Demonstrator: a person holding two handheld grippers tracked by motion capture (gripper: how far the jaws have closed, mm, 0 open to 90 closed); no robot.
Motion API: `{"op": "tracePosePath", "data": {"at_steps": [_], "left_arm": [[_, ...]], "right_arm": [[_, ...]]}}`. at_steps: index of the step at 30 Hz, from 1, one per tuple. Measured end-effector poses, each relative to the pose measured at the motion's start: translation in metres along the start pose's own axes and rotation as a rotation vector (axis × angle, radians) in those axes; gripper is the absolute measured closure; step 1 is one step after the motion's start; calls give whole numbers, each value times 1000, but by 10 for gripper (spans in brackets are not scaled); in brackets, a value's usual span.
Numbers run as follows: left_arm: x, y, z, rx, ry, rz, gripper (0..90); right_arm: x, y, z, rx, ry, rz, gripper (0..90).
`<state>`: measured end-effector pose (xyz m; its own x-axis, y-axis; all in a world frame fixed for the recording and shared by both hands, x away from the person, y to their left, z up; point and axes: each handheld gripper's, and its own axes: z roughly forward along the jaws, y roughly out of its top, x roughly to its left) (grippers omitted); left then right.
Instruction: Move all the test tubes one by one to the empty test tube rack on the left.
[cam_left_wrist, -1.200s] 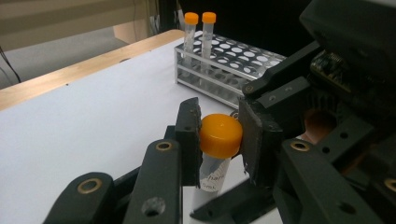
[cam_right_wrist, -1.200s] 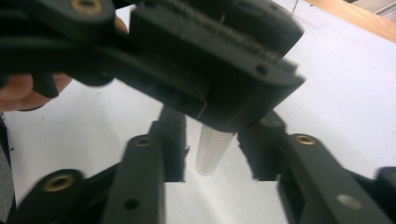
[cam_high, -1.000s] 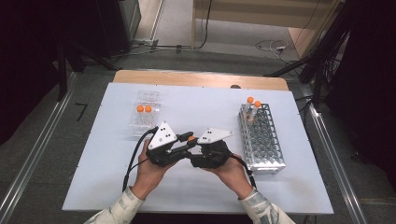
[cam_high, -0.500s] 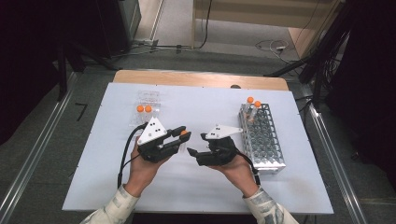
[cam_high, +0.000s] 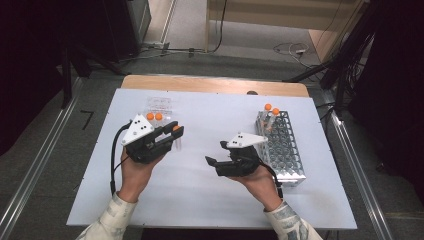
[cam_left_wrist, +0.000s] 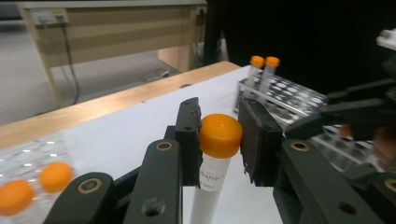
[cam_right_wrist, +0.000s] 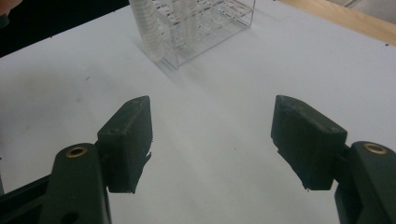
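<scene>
My left gripper (cam_high: 175, 132) is shut on a clear tube with an orange cap (cam_high: 176, 128), held above the left half of the white table (cam_high: 210, 210). In the left gripper view the pads clamp the tube (cam_left_wrist: 220, 135) just at its cap, and the tube hangs down between them. My right gripper (cam_high: 215, 153) hovers near the table's middle, beside the metal tube rack (cam_high: 282, 145). Its jaws have just been opening and stand wide apart, with nothing between them in the right gripper view (cam_right_wrist: 224, 135).
Two orange-capped tubes (cam_high: 270, 113) stand in the rack's far corner. A clear plastic box (cam_high: 160, 106) with two more orange-capped tubes (cam_high: 154, 116) sits at the back left, just beyond the left gripper. A wooden strip (cam_high: 215, 85) borders the table's far edge.
A second ago both grippers met tip to tip at the table's middle. The left hand has drawn away to the left with the tube, and the right gripper's jaws have opened.
</scene>
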<state>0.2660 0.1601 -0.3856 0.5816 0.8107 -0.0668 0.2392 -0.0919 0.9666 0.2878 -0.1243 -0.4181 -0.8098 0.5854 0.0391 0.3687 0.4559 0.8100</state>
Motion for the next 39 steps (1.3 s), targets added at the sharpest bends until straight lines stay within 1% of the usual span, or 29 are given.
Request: {"op": "tracePosePath", "data": {"at_steps": [6, 8, 14, 19, 21, 29, 33, 39], "left_arm": [[23, 1, -3, -5, 61, -29, 702], [28, 2, -3, -6, 80, -28, 702], [42, 6, 1, -9, 118, -35, 702], [51, 4, 5, 0, 138, -43, 702], [54, 4, 8, 1, 153, -41, 702], [57, 1, 11, 12, 176, -27, 702], [58, -1, 12, 13, 177, -35, 702], [59, -6, 15, 27, 176, -42, 702]], "right_arm": [[0, 0, 1, 7, -2, 6, 278], [0, 0, 1, 6, -1, 9, 279], [0, 0, -2, 3, -4, 9, 280], [-2, -1, -3, -3, -7, 14, 281], [-3, -1, -4, -6, -8, 13, 281], [-2, 0, -6, -11, -8, 15, 283], [-2, 0, -6, -12, -9, 16, 284], [-2, 0, -6, -11, -8, 16, 285]]}}
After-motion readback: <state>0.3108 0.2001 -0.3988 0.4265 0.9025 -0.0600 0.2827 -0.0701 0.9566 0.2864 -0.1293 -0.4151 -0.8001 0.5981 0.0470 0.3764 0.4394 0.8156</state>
